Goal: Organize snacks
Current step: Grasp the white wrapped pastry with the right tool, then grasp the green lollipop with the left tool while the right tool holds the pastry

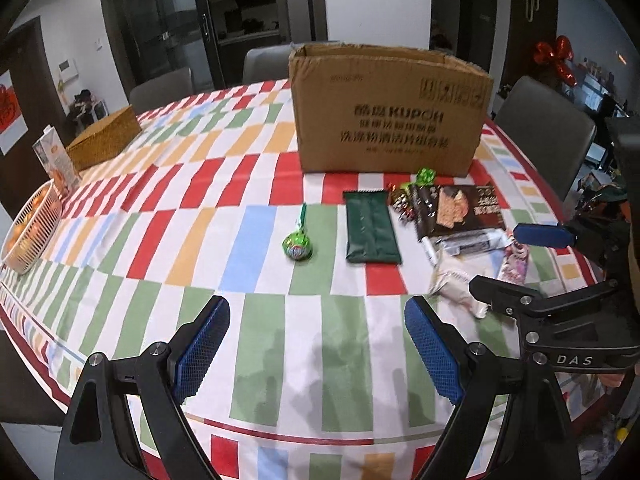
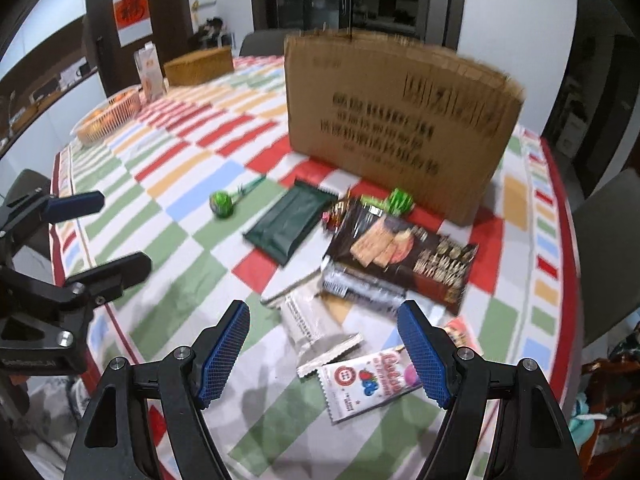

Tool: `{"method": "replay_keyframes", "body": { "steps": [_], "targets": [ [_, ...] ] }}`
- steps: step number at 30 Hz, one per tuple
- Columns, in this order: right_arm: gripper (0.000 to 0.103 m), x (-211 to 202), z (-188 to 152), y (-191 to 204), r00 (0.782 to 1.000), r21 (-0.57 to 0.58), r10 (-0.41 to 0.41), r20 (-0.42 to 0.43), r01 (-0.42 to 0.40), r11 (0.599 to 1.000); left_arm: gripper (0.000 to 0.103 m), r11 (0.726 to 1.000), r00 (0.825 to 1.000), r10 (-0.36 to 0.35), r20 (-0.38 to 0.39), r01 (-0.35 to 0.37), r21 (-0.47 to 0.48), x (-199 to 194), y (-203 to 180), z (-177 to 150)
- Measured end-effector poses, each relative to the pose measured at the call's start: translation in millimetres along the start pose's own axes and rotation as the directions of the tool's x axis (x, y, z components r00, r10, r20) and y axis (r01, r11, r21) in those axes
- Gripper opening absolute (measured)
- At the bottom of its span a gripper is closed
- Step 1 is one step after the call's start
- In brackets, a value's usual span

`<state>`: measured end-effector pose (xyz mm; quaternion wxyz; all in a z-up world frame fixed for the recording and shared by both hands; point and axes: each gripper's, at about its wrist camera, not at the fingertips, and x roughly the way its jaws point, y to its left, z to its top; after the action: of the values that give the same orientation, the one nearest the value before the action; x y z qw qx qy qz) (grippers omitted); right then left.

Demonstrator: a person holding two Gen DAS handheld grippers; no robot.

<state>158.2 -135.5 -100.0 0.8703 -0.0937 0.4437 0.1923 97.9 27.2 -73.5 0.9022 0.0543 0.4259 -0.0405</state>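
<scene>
An open cardboard box (image 1: 390, 110) stands at the back of the table; it also shows in the right wrist view (image 2: 396, 120). In front of it lie a green lollipop (image 1: 298, 246), a dark green packet (image 1: 372, 227), a dark cracker bag (image 1: 456, 208), a silver wrapper (image 1: 472, 244) and a beige packet (image 1: 454, 280). The right wrist view shows the lollipop (image 2: 223, 204), green packet (image 2: 290, 220), cracker bag (image 2: 404, 256), a white wrapper (image 2: 316, 324) and a pink-and-white sachet (image 2: 364, 384). My left gripper (image 1: 318, 344) is open and empty above the tablecloth. My right gripper (image 2: 324, 354) is open and empty over the white wrapper and sachet.
A white basket of oranges (image 1: 30, 228), a carton (image 1: 56, 164) and a woven box (image 1: 104, 138) sit at the table's left. Grey chairs (image 1: 544, 132) stand around the round table with its checked cloth (image 1: 240, 240). The right gripper also shows at the right of the left wrist view (image 1: 516, 266).
</scene>
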Motion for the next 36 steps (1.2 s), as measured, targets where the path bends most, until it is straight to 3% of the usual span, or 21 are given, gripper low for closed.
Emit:
{"method": "replay_keyframes", "body": {
  "steps": [12,15,17,24,30,36],
  "targets": [
    [0.059,44,-2,5,0.994,-0.048,-0.001,-0.11,-0.005,0.999,0.089,1.0,0.999,0.0,-0.052,0.0,0.005,33,12,-3],
    [0.05,51,-2,7,0.991,-0.057,-0.005,-0.131,-0.003,0.998,0.089,1.0,0.999,-0.005,-0.044,0.005,0.014,39,15,-1],
    [0.035,54,-2,9,0.991,-0.064,-0.006,-0.136,-0.003,0.998,0.089,1.0,0.999,-0.003,-0.039,0.004,0.021,42,17,2],
    [0.032,46,5,17,0.996,-0.055,-0.001,-0.088,-0.004,0.998,0.085,0.999,0.999,-0.039,-0.022,0.04,0.027,52,24,10],
    [0.032,46,24,20,0.999,-0.005,0.012,-0.045,-0.012,1.0,0.067,0.997,0.998,-0.069,-0.01,0.069,0.025,66,32,25],
    [0.032,54,41,25,1.0,0.04,0.017,-0.017,-0.016,0.999,0.047,0.993,0.992,-0.116,-0.049,0.117,0.004,92,39,36]
  ]
}}
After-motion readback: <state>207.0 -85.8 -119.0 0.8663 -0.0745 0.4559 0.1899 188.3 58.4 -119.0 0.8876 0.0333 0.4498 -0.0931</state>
